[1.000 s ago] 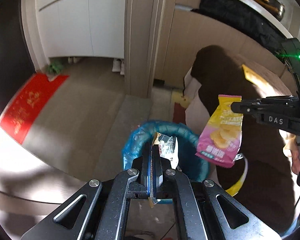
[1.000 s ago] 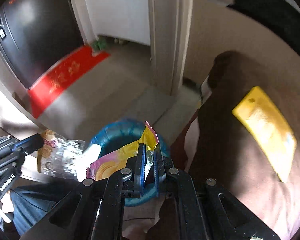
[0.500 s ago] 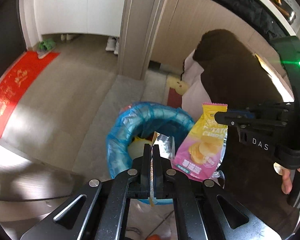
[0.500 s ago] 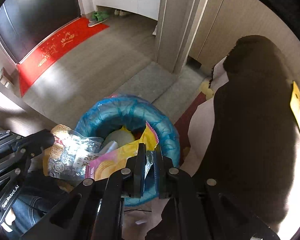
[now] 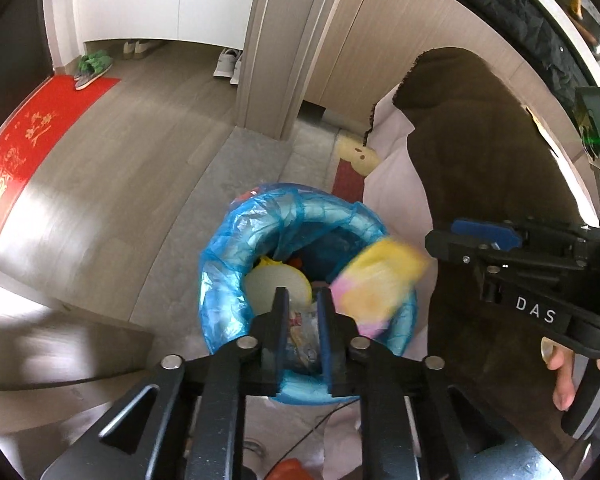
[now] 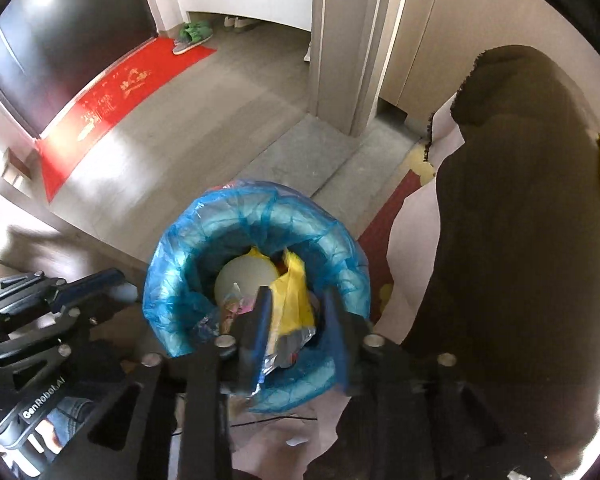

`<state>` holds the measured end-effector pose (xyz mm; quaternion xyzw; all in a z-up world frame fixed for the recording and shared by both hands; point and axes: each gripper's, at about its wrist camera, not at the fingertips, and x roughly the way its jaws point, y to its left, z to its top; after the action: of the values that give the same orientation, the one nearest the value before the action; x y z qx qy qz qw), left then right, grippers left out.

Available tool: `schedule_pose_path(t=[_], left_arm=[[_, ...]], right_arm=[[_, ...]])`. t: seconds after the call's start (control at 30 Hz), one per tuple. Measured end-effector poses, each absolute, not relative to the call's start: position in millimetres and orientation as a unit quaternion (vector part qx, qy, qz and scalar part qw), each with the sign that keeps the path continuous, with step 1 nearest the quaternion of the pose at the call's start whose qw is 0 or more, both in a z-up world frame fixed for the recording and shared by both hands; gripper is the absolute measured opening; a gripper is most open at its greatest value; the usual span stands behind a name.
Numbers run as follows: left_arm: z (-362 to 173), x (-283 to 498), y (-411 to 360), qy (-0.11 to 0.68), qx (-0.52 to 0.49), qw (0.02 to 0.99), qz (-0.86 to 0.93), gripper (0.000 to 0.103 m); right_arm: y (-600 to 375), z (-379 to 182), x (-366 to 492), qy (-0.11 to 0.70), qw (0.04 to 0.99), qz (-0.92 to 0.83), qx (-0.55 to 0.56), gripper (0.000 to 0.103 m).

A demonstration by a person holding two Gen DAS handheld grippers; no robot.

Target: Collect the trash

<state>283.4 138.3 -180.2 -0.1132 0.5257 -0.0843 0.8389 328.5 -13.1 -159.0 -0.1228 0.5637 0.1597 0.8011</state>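
Both grippers have dropped closer over the bin (image 5: 300, 216) and just opened; the chip bag (image 5: 376, 284) and clear wrapper (image 5: 304, 336) are released.

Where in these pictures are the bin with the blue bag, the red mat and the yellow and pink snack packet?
bin with the blue bag (image 6: 204, 240), right wrist view, on the bag's folded rim.
red mat (image 5: 24, 136), left wrist view, on its middle.
yellow and pink snack packet (image 5: 374, 280), left wrist view, on its blurred face.

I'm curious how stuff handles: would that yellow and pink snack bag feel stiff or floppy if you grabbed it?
Probably floppy and light: the snack bag shows blurred above the blue-lined bin, apparently dropping loosely. In the right wrist view its foil looks crumpled, so it likely bends easily. The glossy film may be slippery.
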Motion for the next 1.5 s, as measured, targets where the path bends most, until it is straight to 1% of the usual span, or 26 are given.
schedule_pose_path(t=[0.07,0.13,0.4,0.53,0.77,0.9,0.97,1.17,1.4,1.5], left_arm=[[-178.7,282.9,138.5,0.528,-0.123,0.836,-0.083,0.022],[-174.2,281.8,139.2,0.527,-0.129,0.836,-0.079,0.023],[-124.1,256.2,134.7,0.492,-0.125,0.860,-0.043,0.023],[-87.2,225.4,122.4,0.458,-0.108,0.882,-0.015,0.023],[-28.2,149.4,88.6,0.381,-0.080,0.921,0.018,0.023],[-4.3,103.8,71.7,0.350,-0.070,0.934,0.023,0.023],[3.2,83.5,65.2,0.340,-0.063,0.938,0.026,0.023],[7.8,34.6,43.9,0.344,-0.056,0.937,0.026,0.023],[10.6,-4.1,15.8,0.324,-0.038,0.945,0.037,0.023],[12.8,-13.7,14.1,0.329,-0.047,0.942,0.040,0.023]], right_arm=[[-15.2,-156.2,327.7,0.562,0.804,0.162,-0.113,0.032],[-17.3,-152.5,326.8,0.560,0.805,0.163,-0.105,0.035],[-35.3,-117.3,310.4,0.534,0.826,0.168,-0.070,0.036],[-52.4,-85.5,283.1,0.497,0.848,0.177,-0.052,0.036],[-91.9,-26.4,208.2,0.403,0.892,0.206,-0.013,0.036],[-112.5,-4.3,163.3,0.361,0.909,0.210,-0.004,0.039],[-118.0,2.2,143.9,0.347,0.914,0.211,-0.002,0.039],[-142.9,8.3,81.6,0.313,0.928,0.204,0.008,0.039],[-168.3,8.1,30.4,0.302,0.936,0.178,0.014,0.040],[-177.7,10.6,10.4,0.301,0.938,0.169,0.025,0.040]])
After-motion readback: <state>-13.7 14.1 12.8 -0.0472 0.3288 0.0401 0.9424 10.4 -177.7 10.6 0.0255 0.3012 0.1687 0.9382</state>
